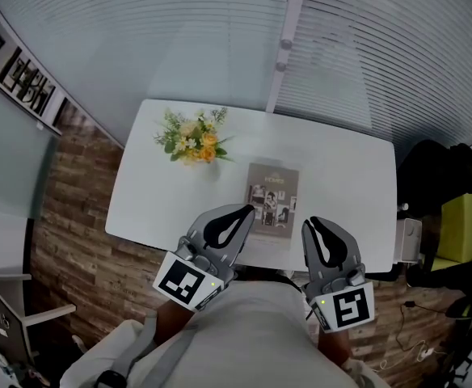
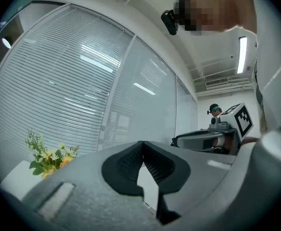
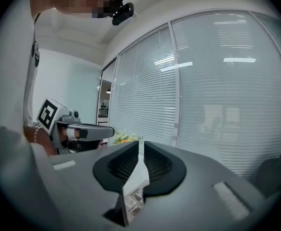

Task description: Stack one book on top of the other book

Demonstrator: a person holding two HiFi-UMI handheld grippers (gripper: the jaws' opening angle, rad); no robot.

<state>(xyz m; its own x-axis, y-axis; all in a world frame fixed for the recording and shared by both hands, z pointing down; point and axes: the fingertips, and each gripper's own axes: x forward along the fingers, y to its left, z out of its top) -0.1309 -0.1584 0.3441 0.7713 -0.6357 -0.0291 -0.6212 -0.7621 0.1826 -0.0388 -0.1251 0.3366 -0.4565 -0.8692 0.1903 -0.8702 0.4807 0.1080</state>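
We see a white table on wood-plank floor, blinds over glass at twelve o'clock, a black chair at three, and a strip light overhead.

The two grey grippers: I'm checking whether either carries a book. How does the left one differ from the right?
On the left grey gripper the jaw tips meet; on the right grey gripper they leave a thin slit. In the head view, the left gripper overlaps the grey-covered book at its near left corner; the right gripper stands clear beside it. Both are empty, hovering by the white table.
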